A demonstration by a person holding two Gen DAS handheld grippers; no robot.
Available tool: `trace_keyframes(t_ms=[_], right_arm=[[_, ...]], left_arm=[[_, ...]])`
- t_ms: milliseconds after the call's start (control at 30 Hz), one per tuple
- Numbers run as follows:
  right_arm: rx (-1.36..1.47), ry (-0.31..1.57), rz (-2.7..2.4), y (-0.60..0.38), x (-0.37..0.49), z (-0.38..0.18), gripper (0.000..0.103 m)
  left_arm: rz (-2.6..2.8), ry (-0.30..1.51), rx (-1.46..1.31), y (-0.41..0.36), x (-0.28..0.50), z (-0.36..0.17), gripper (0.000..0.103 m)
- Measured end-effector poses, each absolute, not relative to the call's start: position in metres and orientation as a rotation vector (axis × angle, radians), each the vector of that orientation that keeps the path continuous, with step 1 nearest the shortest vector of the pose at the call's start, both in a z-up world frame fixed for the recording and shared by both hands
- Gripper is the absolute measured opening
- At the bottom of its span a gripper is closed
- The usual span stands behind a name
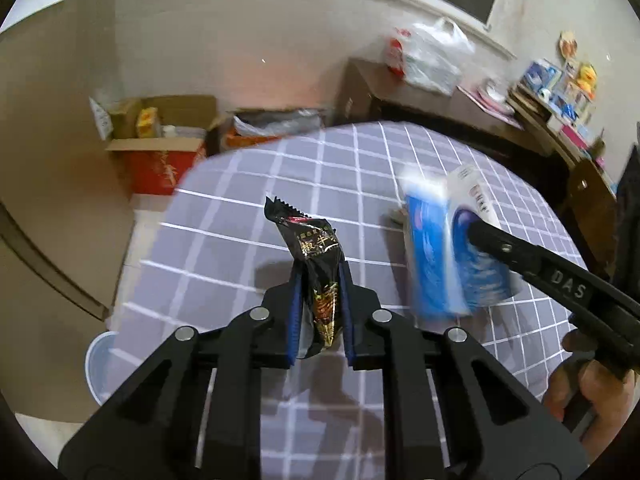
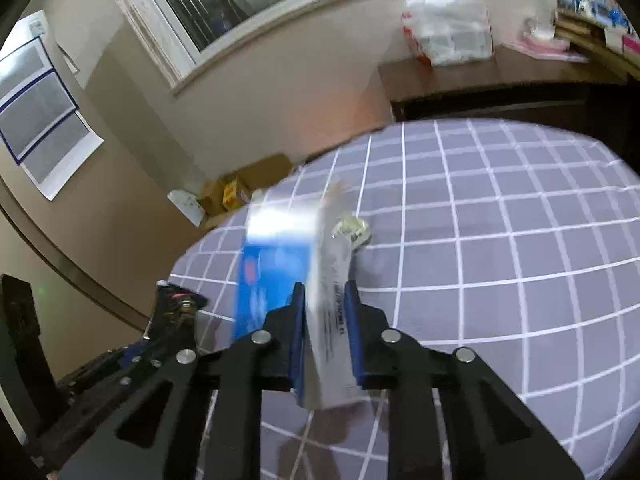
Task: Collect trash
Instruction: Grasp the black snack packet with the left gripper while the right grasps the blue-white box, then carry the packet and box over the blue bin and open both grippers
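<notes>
In the left wrist view, the left claw (image 1: 320,292) is clamped on a black foil snack wrapper with gold lettering (image 1: 316,264), which stands upright between the blue pads at the centre of the frame, above the desk covered in a purple cloth with a white grid (image 1: 248,208). To the right of the frame, the right claw (image 1: 476,232) grips a blue and white cardboard box (image 1: 440,256), blurred, lifted off the cloth. A pale blue round bin (image 1: 98,364) shows at the lower left, past the desk edge.

In the right wrist view, the right claw (image 2: 326,300) pinches the white side of the same box (image 2: 280,272) at centre frame. Just beyond it, a small crumpled pale wrapper (image 2: 352,230) lies on the cloth (image 2: 500,240). The left claw (image 2: 176,300) with its wrapper shows at the lower left.
</notes>
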State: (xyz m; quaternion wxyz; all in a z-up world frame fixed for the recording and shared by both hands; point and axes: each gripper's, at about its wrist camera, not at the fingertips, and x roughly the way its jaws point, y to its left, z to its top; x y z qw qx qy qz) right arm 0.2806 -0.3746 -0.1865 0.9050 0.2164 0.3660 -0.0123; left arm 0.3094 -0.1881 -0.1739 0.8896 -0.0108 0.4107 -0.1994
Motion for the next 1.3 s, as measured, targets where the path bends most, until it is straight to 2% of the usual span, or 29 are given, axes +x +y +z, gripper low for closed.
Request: trace_keyframes(t_ms=[400, 633, 1033, 1300], right_arm=[[0.424, 0.580, 0.005, -0.344, 0.216, -0.110, 0.018], [0.401, 0.552, 0.071, -0.301, 0.187, -0.077, 0.018], [0.393, 0.655, 0.271, -0.171, 0.189, -0.099, 0.018], [0.354, 0.748, 0.405, -0.069, 0.209, -0.134, 0.018]], left_arm=[[-0.356, 0.742, -0.059, -0.130, 0.255, -0.120, 0.016], [-0.322, 0.706, -0.078, -0.090, 0.225, -0.102, 0.016], [-0.234, 0.724, -0.115, 0.010, 0.196, -0.110, 0.016], [-0.102, 0.784, -0.163, 0.098, 0.197, -0.141, 0.016]])
